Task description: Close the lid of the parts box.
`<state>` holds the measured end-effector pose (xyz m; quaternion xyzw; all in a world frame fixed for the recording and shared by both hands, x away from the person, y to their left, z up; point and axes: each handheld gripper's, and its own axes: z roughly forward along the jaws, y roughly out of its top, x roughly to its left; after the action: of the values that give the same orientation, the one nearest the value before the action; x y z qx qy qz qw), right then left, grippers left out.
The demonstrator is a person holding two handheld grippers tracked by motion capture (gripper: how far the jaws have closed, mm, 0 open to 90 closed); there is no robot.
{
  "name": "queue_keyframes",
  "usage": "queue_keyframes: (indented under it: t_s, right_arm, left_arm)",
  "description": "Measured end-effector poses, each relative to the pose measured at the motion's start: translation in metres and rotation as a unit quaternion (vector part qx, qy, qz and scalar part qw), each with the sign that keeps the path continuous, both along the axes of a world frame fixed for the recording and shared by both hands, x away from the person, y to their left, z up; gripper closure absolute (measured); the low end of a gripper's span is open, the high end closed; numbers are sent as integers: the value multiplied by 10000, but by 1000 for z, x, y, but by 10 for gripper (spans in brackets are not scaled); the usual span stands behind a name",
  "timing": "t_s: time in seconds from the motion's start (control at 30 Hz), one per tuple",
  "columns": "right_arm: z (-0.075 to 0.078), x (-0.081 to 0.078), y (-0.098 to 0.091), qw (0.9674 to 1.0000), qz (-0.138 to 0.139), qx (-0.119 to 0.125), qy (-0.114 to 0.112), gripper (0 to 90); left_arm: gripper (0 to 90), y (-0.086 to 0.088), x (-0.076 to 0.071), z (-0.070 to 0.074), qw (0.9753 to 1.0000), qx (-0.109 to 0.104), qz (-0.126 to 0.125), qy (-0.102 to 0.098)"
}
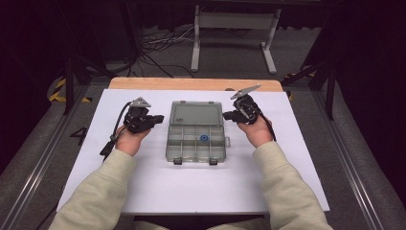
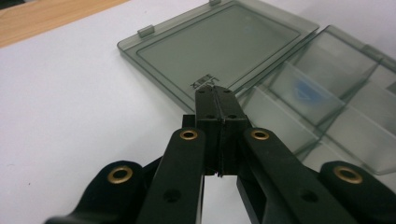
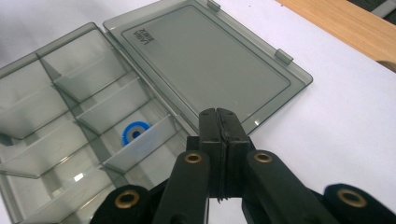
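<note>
Organiser box (image 1: 197, 139) lies open on the bench (image 1: 143, 182), lid flat; left gripper (image 1: 154, 119) and right gripper (image 1: 229, 115) flank it, jaws clenched empty, apparently poised to start

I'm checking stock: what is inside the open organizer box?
In the box, one middle compartment holds a small blue ring. The other compartments that show look empty. In the right gripper view, the shut fingers cover part of the near edge, so that part can't be checked.

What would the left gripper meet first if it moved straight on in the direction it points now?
Probably the flat open lid of the smoky transparent plastic organiser box: the shut left gripper points at the lid's near edge, though height is unclear.
</note>
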<state>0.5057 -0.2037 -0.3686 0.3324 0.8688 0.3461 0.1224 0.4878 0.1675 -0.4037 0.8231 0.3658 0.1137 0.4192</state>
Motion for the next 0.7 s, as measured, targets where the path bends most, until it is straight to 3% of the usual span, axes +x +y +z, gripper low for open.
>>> queue_keyframes:
  t_s: [0.37,0.5,0.7]
  right_arm:
    - [-2,9,1,9999,-83,-121,-7,900]
    - [-1,14,5,9998,-64,-212,-14,900]
    - [-11,23,6,9994,-66,-310,103,900]
  left_arm:
    - [896,-5,11,-3,9998,148,110,82]
    - [896,-7,19,-5,9994,306,90,116]
    - [896,-8,28,-10,9990,397,92,199]
